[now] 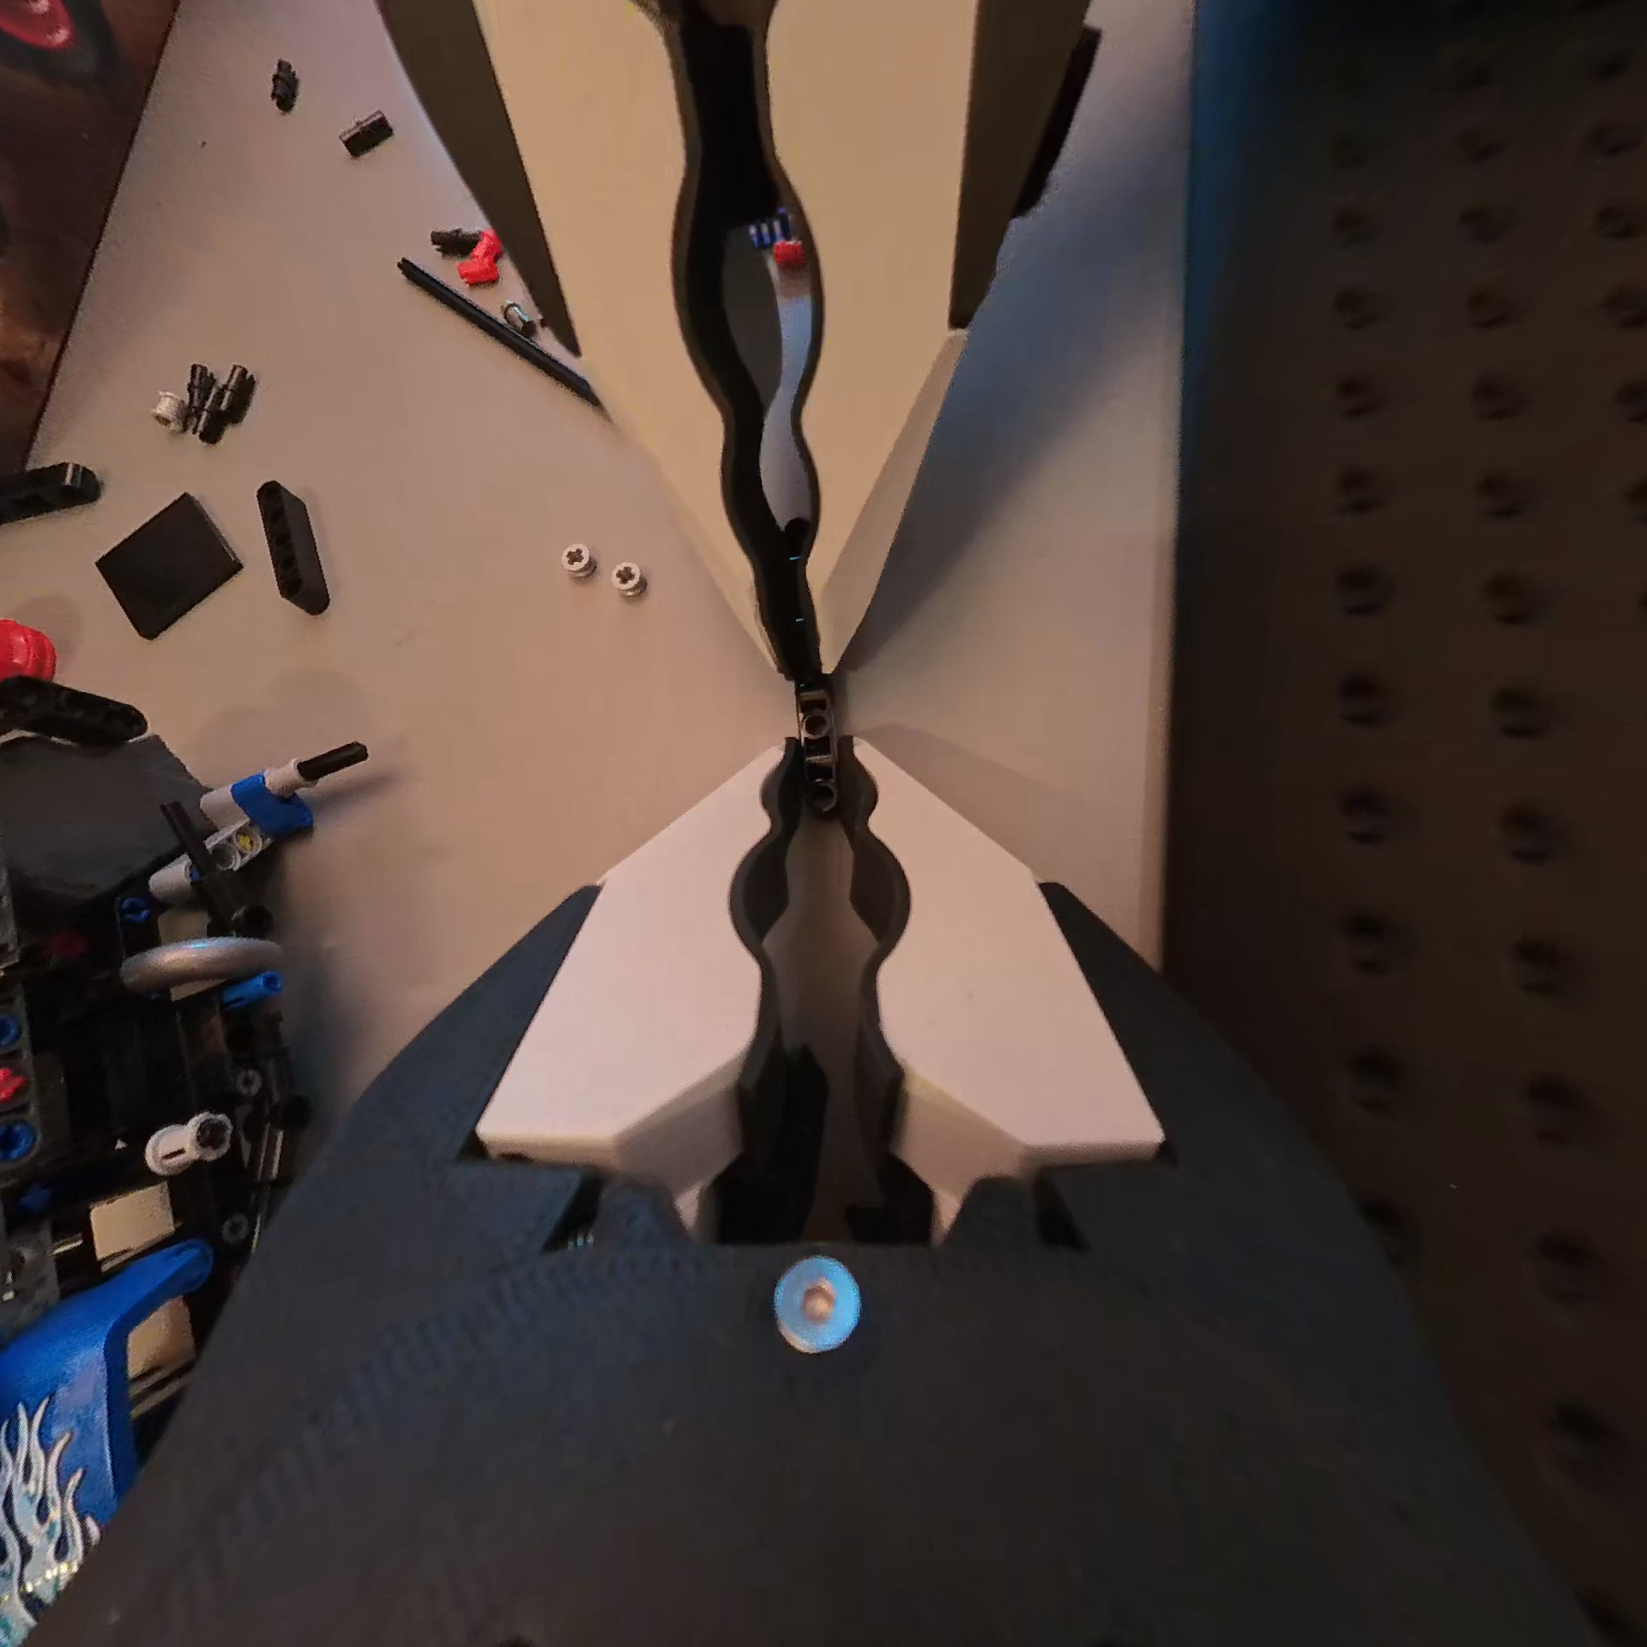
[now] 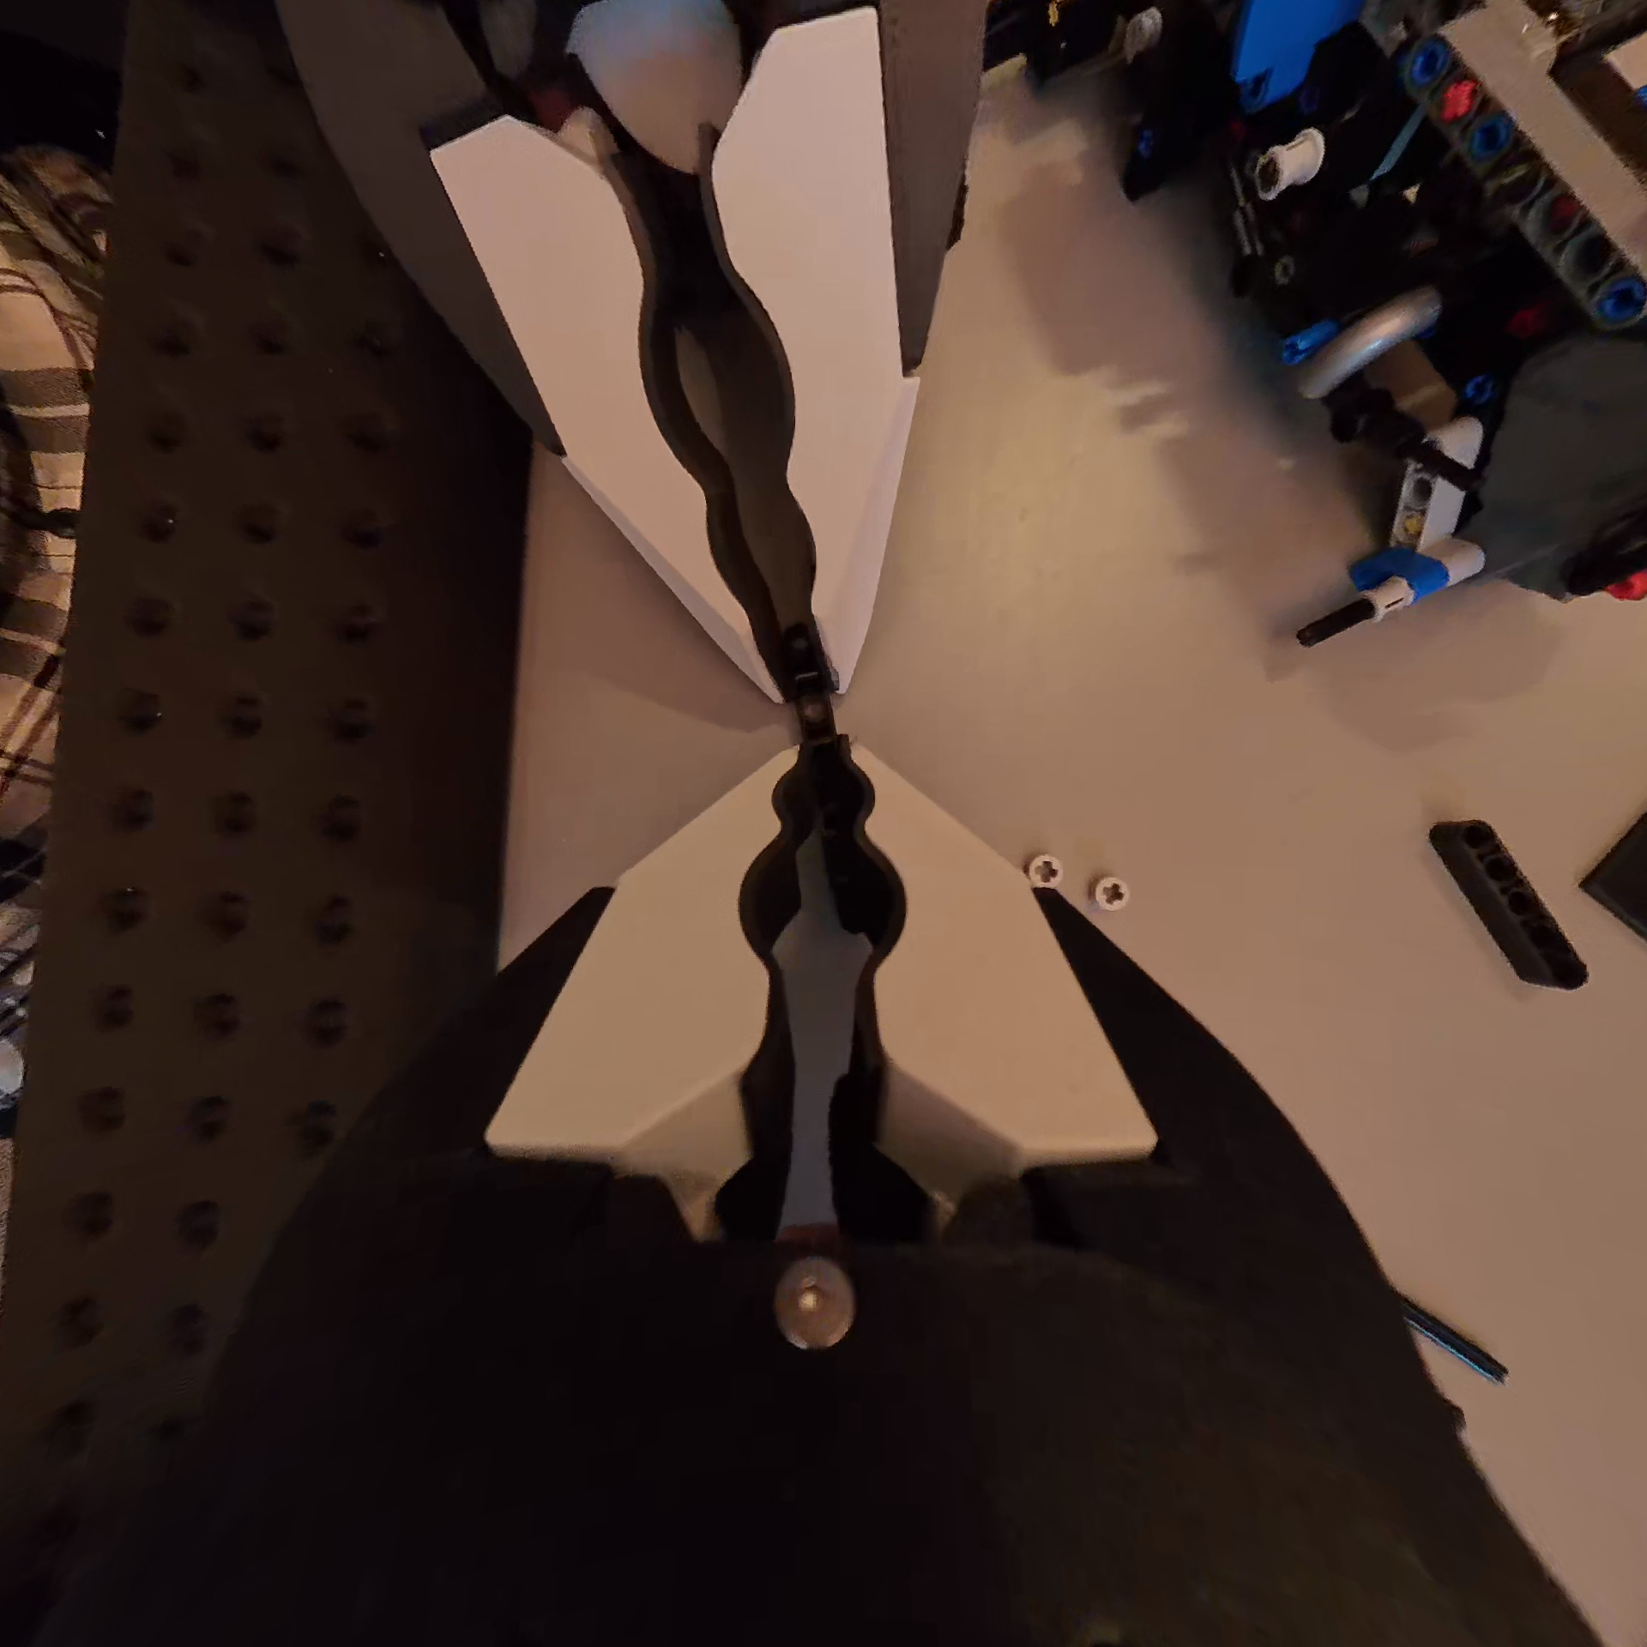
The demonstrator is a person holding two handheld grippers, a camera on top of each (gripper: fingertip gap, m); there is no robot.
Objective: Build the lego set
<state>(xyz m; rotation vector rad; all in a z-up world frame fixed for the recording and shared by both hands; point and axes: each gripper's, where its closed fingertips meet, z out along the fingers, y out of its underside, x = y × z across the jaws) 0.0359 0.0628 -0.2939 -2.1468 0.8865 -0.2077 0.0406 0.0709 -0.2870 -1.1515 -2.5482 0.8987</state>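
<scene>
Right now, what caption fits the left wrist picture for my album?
Two grippers meet tip to tip, both pinching a small black lego piece above the white table.

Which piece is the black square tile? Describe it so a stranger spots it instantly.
Start at the half-built blue and black model on the white table. Just beyond it lies the black square tile, beside a black holed beam. It alone is flat, smooth and square.

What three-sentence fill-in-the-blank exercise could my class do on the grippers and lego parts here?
1. The left gripper and right gripper meet tip to tip, both shut on small ____ lego pieces.
2. Between the grippers and the holed beam, ____ pale round bushes lie side by side.
3. The model's flame-patterned panel is ____.

Missing words: black; two; blue
</scene>
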